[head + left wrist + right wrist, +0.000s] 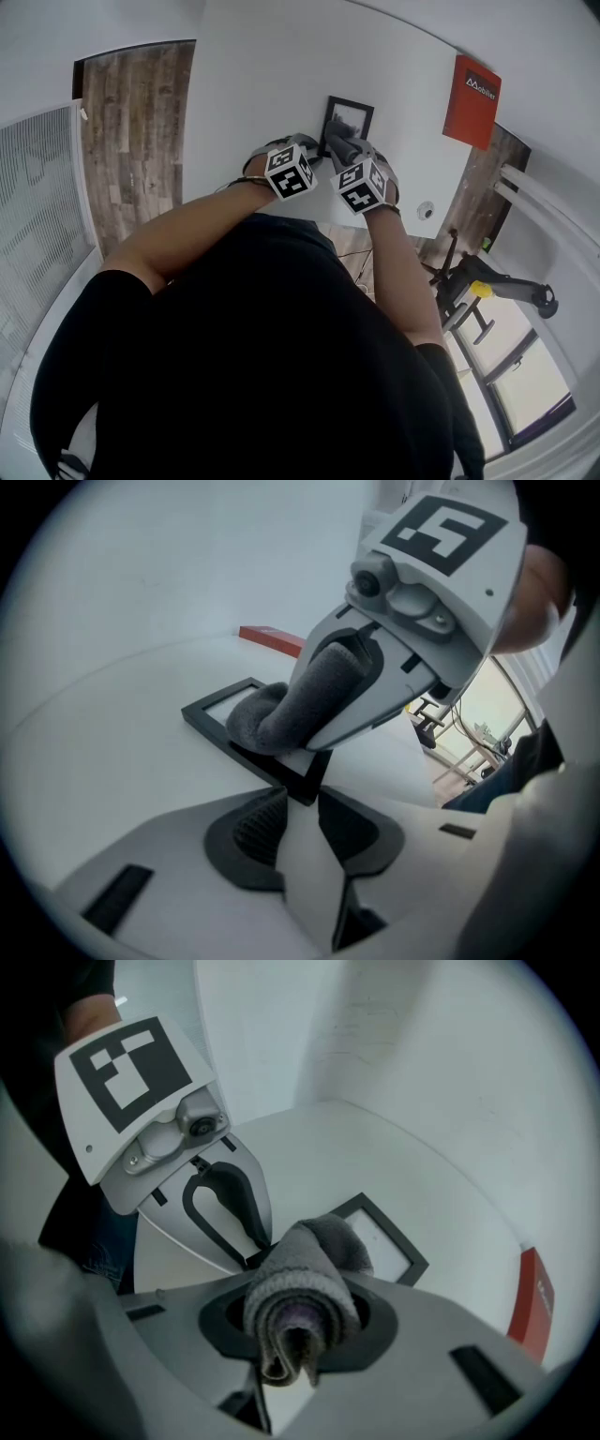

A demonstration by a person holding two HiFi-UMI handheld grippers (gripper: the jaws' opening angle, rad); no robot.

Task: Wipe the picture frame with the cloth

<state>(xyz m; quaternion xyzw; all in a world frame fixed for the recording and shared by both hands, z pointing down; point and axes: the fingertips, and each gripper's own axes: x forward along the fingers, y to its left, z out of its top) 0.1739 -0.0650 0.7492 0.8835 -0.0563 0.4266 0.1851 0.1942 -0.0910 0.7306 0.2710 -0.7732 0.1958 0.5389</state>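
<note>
A small black picture frame lies flat on the white table. My right gripper is shut on a rolled grey cloth. The cloth's free end sticks out forward and rests on the near part of the frame. In the left gripper view the cloth covers the frame's near side. My left gripper has its jaw tips closed on the near corner of the frame. In the head view the two grippers meet at the frame's near edge, left and right.
A red booklet stands at the table's far right, also seen as the red booklet. A small round object lies near the table's right edge. A black chair-like stand sits on the floor to the right.
</note>
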